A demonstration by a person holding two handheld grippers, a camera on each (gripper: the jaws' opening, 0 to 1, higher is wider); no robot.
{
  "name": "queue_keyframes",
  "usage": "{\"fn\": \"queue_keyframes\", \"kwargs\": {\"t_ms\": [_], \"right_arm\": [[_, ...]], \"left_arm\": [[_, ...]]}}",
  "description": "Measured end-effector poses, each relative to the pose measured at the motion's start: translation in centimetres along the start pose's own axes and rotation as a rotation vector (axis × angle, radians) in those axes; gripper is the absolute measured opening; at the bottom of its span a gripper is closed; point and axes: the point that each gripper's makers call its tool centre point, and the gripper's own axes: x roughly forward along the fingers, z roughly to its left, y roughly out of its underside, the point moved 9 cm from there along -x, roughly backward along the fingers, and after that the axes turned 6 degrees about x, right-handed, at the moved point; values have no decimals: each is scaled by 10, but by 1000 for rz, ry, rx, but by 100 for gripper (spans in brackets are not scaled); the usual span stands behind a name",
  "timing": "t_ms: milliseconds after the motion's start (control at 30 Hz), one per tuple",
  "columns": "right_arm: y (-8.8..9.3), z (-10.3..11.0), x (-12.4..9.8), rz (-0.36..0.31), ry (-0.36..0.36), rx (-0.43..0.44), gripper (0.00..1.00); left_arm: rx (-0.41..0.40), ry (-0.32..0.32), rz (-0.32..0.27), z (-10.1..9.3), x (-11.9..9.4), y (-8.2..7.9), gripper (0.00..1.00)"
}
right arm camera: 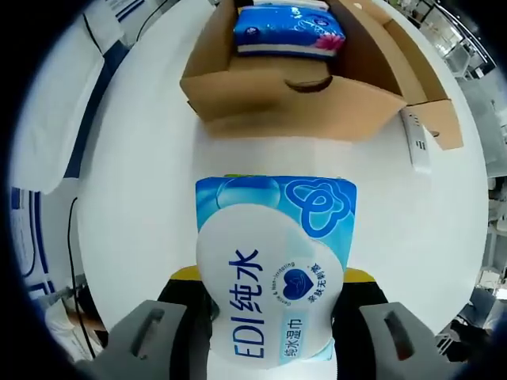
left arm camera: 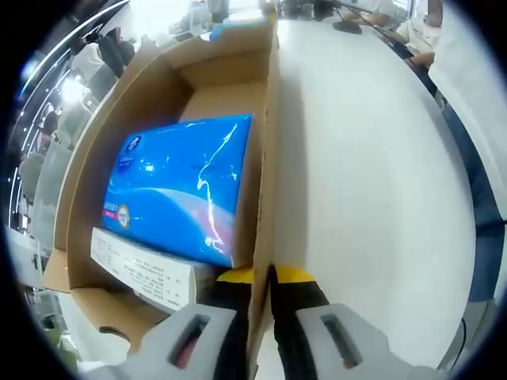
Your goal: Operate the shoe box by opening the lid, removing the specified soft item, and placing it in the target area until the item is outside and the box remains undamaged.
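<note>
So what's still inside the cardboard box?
A blue tissue pack lies inside the cardboard box, resting on a white printed carton. Whatever sits beneath them is covered.

The left gripper view sits very close against the open cardboard box (left arm camera: 158, 95). It looks along the box's long side wall from low at one end, with the interior to the left and the white bench (left arm camera: 372, 182) to the right. The right gripper view looks from higher up and farther back, down across the bench (right arm camera: 135, 198) toward the same box (right arm camera: 301, 99), which lies near the top of the picture. Both views share the box, the blue pack (left arm camera: 186, 186) inside it (right arm camera: 289, 30), and the bench.
</note>
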Motion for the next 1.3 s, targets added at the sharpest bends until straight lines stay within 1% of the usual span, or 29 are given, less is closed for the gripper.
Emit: {"fn": "queue_keyframes", "kwargs": {"t_ms": [200, 233, 500, 567, 667, 767, 900, 967, 1100, 1200, 1300], "right_arm": [[-2, 1, 2, -4, -8, 1, 59], [-2, -2, 4, -1, -9, -6, 59], [-4, -5, 3, 3, -13, -5, 59], [-4, -7, 7, 3, -19, 0, 59], [-1, -10, 12, 10, -22, 4, 59], [1, -11, 13, 0, -31, 26, 59], [3, -11, 14, -5, -34, 28, 59], [3, -9, 17, -13, -50, -4, 59], [4, -10, 19, -9, -50, -5, 59], [6, -12, 21, -25, -51, -33, 60], [3, -12, 24, -12, -49, -29, 61]], "left_arm": [[0, -1, 0, -1, -2, -1, 4], [-1, 0, 0, -1, -2, -2, 4], [0, 0, 0, -1, -3, -3, 4], [0, 0, 0, -1, -4, -3, 4], [-1, 1, 0, 0, -2, -1, 4], [-2, 2, -1, 0, -2, -1, 4], [-8, 4, 0, 0, -3, -2, 4], [-14, 6, 1, 1, -2, -2, 4], [-12, 5, 0, 0, -3, -3, 4], [-21, 5, 0, 0, -2, -2, 4], [-16, 5, 0, 1, -2, -2, 4]]}}
